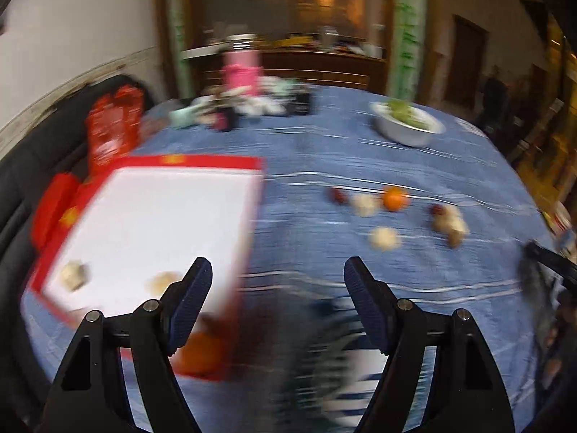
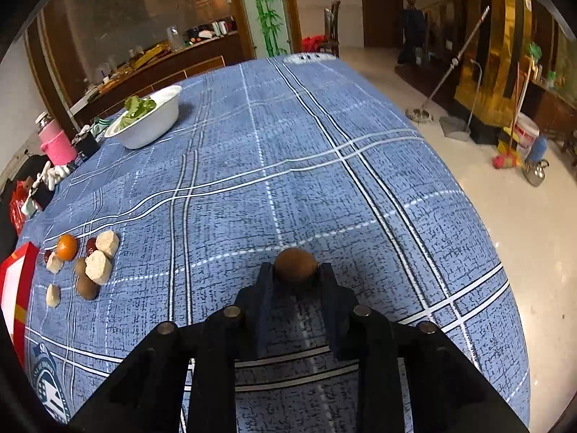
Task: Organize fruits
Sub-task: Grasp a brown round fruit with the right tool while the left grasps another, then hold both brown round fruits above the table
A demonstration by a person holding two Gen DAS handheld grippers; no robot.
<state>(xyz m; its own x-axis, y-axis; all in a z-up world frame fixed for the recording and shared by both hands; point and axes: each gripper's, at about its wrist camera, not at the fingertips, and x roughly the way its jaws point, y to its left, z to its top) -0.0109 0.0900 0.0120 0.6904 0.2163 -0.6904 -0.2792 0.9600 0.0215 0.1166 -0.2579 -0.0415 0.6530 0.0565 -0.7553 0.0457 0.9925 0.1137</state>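
My right gripper (image 2: 295,270) is shut on a brown kiwi (image 2: 295,264) and holds it above the blue checked tablecloth. My left gripper (image 1: 277,270) is open and empty, above the right edge of a red box with a white inside (image 1: 151,223). The box holds two pale pieces (image 1: 74,276) and an orange fruit (image 1: 203,355) at its near corner. The left view is blurred. On the cloth lie an orange (image 2: 67,247), red dates (image 2: 91,245), pale chunks (image 2: 98,267) and kiwis (image 2: 87,288). The same group shows in the left wrist view around the orange (image 1: 395,198).
A white bowl with greens (image 2: 149,122) stands at the back of the table. A pink flask (image 2: 56,140), gloves and small items sit at the far left edge. Red bags (image 1: 113,126) lie beyond the box. The table edge drops to the floor on the right.
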